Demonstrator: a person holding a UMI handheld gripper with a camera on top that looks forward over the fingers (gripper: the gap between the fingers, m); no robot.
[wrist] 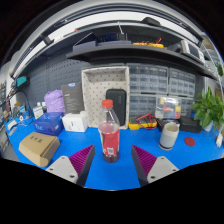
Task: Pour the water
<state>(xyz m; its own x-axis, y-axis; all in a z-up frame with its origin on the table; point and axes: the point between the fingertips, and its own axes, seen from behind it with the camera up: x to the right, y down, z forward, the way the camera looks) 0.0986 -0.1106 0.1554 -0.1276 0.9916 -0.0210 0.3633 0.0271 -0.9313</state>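
Bottle (pixel 109 132) with a red cap and dark red drink stands upright on the blue desk (pixel 190 152), straight ahead between the tool's (pixel 112 161) wide-open, empty fingers, with a cup (pixel 169 135) beyond to the right.

Blue tabletop (pixel 115 172) underfoot. Tan cardboard box (pixel 38 148) near its edge, small white box (pixel 74 122) and blue plastic basket (pixel 48 124) farther back. White pegboard panel (pixel 104 90) upright behind, green leafy plant (pixel 210 108) off to one side.
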